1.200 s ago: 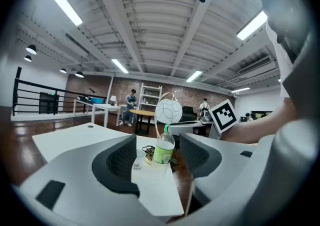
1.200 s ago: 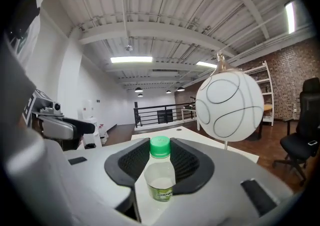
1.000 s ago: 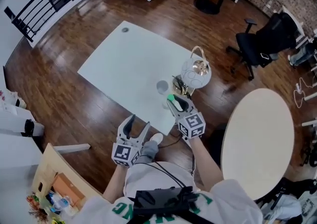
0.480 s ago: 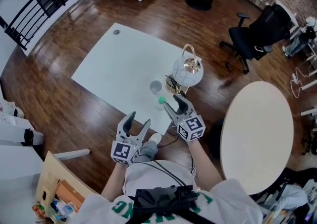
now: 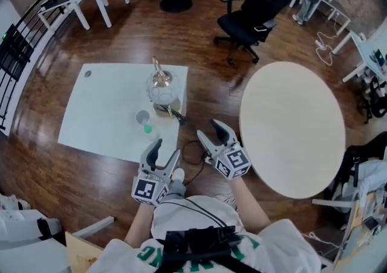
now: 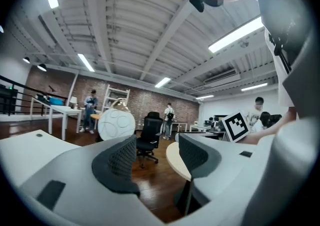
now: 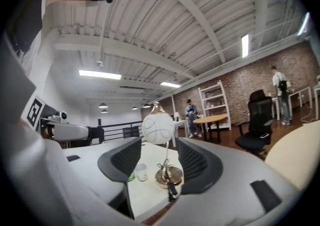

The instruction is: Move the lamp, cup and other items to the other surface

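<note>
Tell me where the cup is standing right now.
In the head view the cup stands on the white rectangular table, left of centre, just left of the lamp, with a small green item beside it.

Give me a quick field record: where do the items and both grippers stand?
lamp: upright on rectangular table
cup: same table, beside the lamp base
green item: next to cup, near table edge
round table: nothing on it
left gripper: fingers apart, empty
right gripper: fingers have just been opening, nothing between them
</note>
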`<act>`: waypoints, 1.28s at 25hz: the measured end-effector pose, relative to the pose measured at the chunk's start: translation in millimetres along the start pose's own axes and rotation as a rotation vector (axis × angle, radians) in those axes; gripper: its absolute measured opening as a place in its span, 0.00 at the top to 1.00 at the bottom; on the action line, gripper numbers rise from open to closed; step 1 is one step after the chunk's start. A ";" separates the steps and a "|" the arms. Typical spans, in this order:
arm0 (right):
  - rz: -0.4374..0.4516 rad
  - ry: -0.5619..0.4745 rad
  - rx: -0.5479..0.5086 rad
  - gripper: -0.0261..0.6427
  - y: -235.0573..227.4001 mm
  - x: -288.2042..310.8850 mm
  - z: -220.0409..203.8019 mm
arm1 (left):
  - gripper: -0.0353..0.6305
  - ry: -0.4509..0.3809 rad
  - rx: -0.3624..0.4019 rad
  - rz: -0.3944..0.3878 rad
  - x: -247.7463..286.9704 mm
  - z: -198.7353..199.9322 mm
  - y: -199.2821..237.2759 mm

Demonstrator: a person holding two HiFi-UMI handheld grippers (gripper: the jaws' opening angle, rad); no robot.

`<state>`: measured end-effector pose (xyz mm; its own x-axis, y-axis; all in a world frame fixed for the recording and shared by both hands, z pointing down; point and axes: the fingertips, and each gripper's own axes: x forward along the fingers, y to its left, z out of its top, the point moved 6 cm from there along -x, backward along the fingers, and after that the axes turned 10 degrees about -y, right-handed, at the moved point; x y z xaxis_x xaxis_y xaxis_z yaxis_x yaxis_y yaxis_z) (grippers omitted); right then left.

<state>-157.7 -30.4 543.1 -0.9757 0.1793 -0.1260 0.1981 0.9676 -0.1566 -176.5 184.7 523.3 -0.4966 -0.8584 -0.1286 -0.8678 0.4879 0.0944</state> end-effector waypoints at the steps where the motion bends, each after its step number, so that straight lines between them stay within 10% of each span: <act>1: -0.067 -0.013 -0.016 0.51 -11.6 -17.5 7.1 | 0.57 0.003 -0.004 -0.041 9.5 -3.8 -10.2; 4: -0.293 -0.060 -0.062 0.35 -44.3 -78.5 28.7 | 0.57 0.019 -0.018 -0.167 39.0 -11.3 -44.8; 12: -0.706 -0.136 -0.103 0.35 -84.9 -268.9 65.6 | 0.57 0.024 -0.033 -0.501 117.6 -23.0 -174.2; 23: -0.942 -0.139 -0.135 0.35 -62.9 -388.5 55.0 | 0.51 0.049 -0.023 -0.730 143.1 -37.7 -291.1; 32: -0.991 -0.157 -0.096 0.35 -51.7 -394.4 52.3 | 0.50 0.091 -0.026 -0.797 139.9 -29.6 -302.5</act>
<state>221.8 -160.5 549.6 -0.6717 -0.7325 -0.1108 -0.7108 0.6794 -0.1820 17.1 -87.7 506.0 0.2763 -0.9572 -0.0865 -0.9596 -0.2798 0.0307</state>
